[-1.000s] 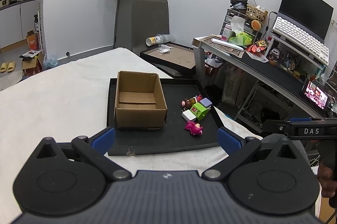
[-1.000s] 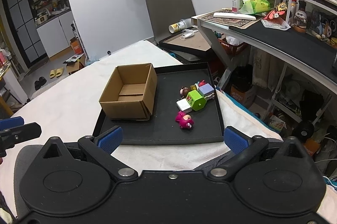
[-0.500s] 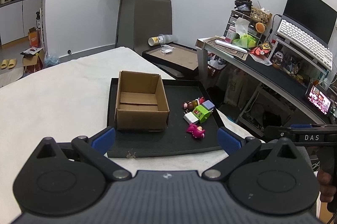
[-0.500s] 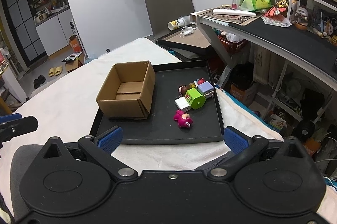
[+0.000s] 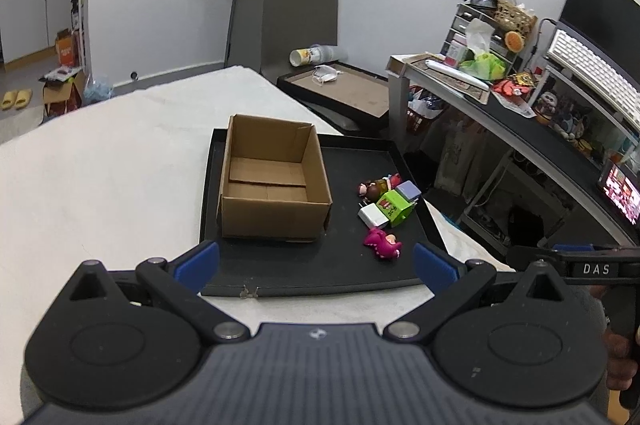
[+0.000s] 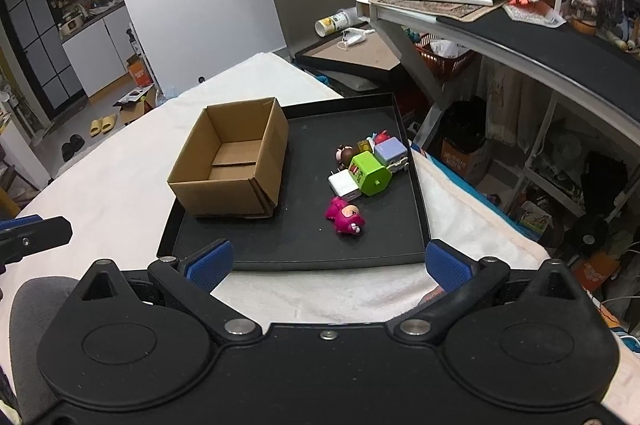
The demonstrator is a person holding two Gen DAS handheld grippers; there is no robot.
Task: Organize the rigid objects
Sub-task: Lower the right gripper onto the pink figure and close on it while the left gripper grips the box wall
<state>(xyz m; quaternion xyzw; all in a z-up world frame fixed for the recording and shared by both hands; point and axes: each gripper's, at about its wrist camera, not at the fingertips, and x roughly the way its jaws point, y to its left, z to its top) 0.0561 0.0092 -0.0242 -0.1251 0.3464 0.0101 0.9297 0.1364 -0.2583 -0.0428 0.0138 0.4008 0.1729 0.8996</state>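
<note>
On top of a white cloth, a black tray (image 6: 224, 253) is sitting, and a brown cardboard box (image 6: 230, 163) is standing on its left part with its top open and nothing inside. On the right part of the tray, a little pile of toys is lying close together. A pink toy animal (image 6: 346, 216) is lying on its side, a bit apart from the others and nearest to the grippers. Just behind it, a white plug block (image 6: 343, 185) is touching a green cube (image 6: 370, 173). A pale purple cube (image 6: 390, 152) and some small figures (image 6: 345, 154) are sitting behind those.

The left gripper (image 5: 316, 263) is hanging in the air in front of the tray with its blue fingers wide apart and nothing between them. The right gripper (image 6: 328, 263) is doing the same, fingers wide apart and holding nothing. Both are well back from the toys.

The job is probably just starting, since the box is empty and every toy is lying outside it. The toys look small, hard and light, so they should not squash or bend. The pink animal looks smooth and bumpy, so it might slip or roll; pinching it across its round middle seems best. The cubes have flat sides, so squeezing two flat sides facing each other should hold them well. The plug has thin metal pins, so grabbing its white body looks safer. Because the toys are packed tight, reaching for one might push its neighbours around.
</note>
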